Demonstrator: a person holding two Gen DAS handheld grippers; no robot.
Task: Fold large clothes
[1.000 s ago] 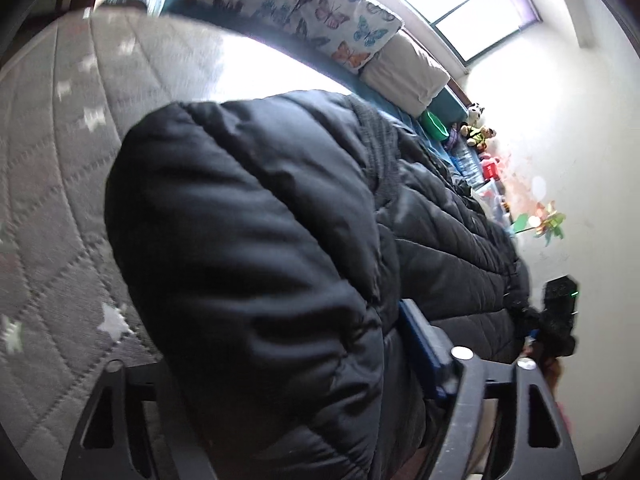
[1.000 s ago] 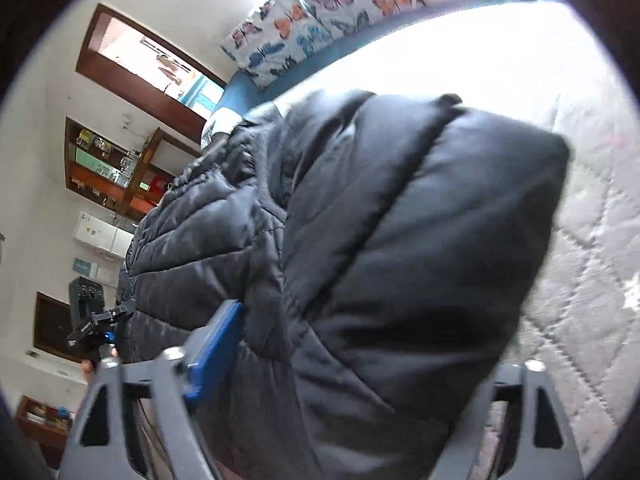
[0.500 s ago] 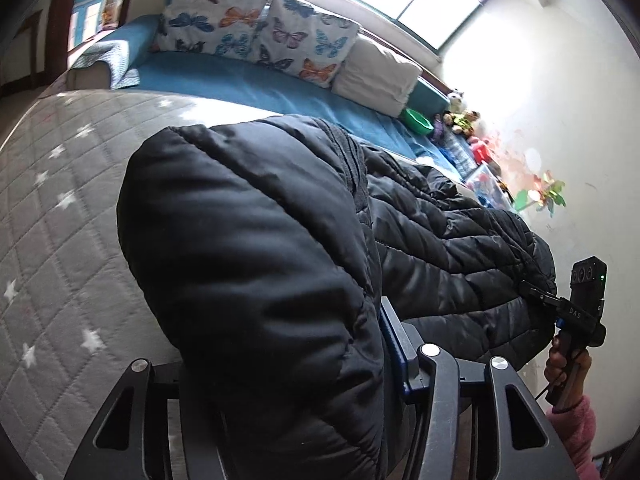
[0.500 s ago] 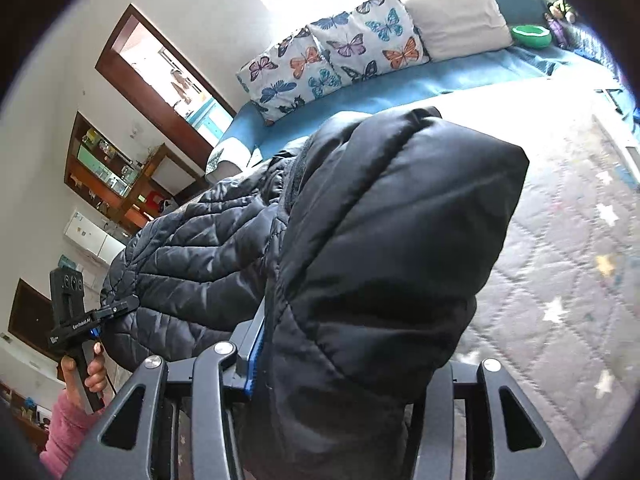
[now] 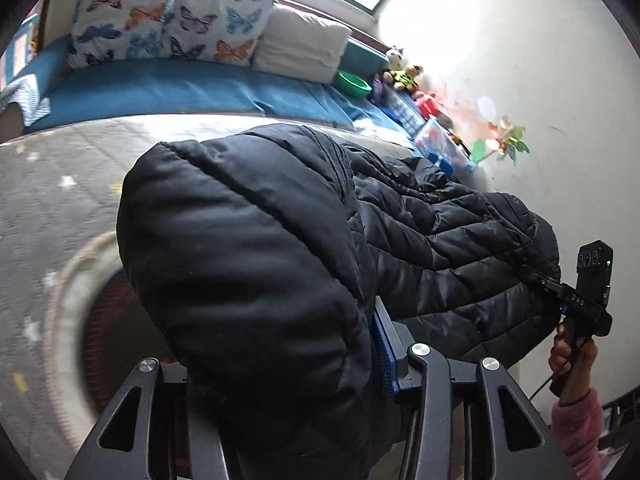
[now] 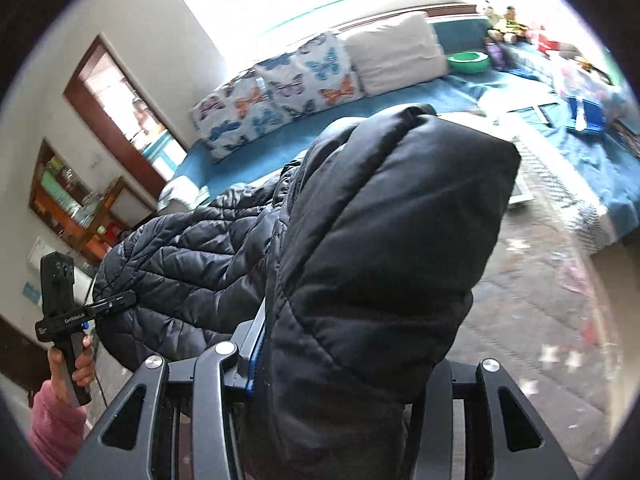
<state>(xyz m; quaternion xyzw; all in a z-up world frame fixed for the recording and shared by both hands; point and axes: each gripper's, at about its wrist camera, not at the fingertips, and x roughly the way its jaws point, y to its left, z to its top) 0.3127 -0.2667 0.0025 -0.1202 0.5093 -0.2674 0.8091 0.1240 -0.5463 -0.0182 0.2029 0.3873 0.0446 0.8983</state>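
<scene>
Bedroom: left gripper [image 5: 288,364], right gripper [image 6: 340,360] clamped on black jacket [image 5: 440,232].

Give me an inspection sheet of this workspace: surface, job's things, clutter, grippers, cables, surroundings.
Surface: grey quilted star mat, a bare part showing beside the jacket.
Job's things: black puffer jacket, held between both grippers, bunched over each one.
Clutter: green bowl, stuffed toys, and a clear plastic box on the blue bedding.
Grippers: left gripper shut on the jacket's edge; right gripper shut on the opposite edge.
Cables: thin dark cord hanging below the right handle.
Surroundings: butterfly pillows, white pillow, wooden shelf, paper pinwheel on the wall.
</scene>
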